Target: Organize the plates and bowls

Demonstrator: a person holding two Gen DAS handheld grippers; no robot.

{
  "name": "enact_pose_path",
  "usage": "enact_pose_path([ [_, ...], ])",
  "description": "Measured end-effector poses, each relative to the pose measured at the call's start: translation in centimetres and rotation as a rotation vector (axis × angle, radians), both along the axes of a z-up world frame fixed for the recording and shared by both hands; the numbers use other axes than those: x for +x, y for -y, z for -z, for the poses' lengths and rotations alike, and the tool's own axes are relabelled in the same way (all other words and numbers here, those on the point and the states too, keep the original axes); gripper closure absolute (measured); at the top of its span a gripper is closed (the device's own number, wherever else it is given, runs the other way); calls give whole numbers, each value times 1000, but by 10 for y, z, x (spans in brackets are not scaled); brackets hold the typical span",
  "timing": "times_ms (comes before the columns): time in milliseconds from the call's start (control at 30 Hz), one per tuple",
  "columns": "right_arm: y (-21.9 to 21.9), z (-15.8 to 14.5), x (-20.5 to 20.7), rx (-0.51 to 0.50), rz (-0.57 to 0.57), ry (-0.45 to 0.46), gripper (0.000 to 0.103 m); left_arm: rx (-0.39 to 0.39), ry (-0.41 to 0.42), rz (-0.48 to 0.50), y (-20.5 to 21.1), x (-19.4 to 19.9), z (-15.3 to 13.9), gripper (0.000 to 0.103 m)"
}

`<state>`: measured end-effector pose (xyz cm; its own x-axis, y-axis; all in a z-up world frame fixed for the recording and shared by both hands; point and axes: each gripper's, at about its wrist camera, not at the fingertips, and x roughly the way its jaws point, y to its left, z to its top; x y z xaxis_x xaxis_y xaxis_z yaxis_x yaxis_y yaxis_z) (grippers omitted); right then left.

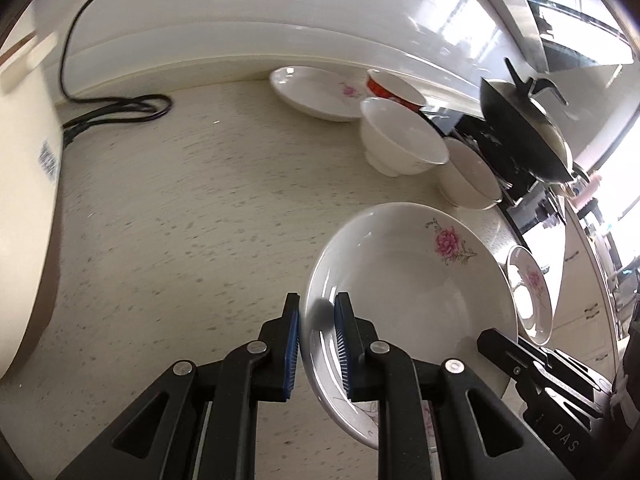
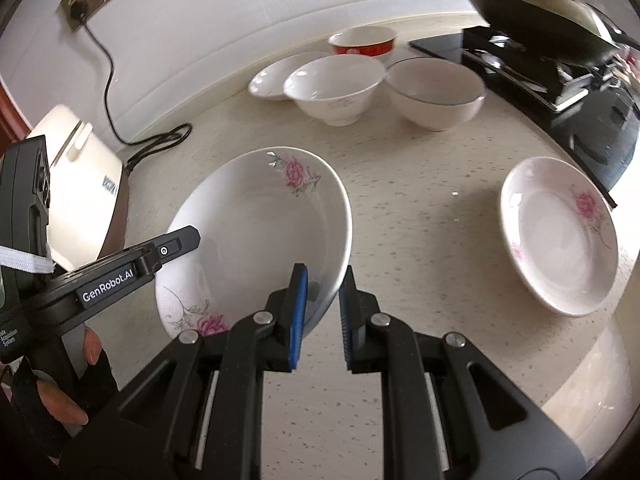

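The plate sits between both grippers' blue pads (left gripper, right gripper, neither clearly tight), so it could slip and crack.

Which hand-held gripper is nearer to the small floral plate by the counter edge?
Right. The right hand-held gripper straddles the big floral plate's rim beside the small floral plate; the left hand-held gripper straddles the opposite rim.

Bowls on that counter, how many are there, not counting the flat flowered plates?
3. A red bowl sits nearest the wall, a white bowl in front of it, and another white bowl beside the stove. Others may be out of view.
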<state>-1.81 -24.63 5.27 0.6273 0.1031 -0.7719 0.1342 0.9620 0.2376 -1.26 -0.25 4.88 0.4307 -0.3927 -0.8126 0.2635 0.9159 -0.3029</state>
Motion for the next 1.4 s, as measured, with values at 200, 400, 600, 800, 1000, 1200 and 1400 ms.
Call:
enact_pose_path([
  [200, 25, -7, -10, 9, 65, 19, 85, -2, 19, 58, 30, 4, -8, 85],
  [400, 53, -11, -20, 32, 139, 33, 85, 1, 30, 118, 62, 5, -13, 85],
  [600, 82, -10, -27, 56, 207, 42, 85, -1, 21, 170, 96, 8, -12, 85],
  [800, 112, -5, -34, 68, 280, 33, 85, 6, 29, 229, 138, 11, -11, 85],
  [1000, 144, -3, -43, 67, 350, 23, 85, 10, 18, 288, 181, 13, -5, 85],
  [1200, 173, 2, -51, 56, 402, 8, 85, 11, 6, 334, 215, 13, 1, 85],
  [1400, 188, 6, -55, 48, 421, -7, 85, 19, -1, 362, 234, 12, 6, 85],
])
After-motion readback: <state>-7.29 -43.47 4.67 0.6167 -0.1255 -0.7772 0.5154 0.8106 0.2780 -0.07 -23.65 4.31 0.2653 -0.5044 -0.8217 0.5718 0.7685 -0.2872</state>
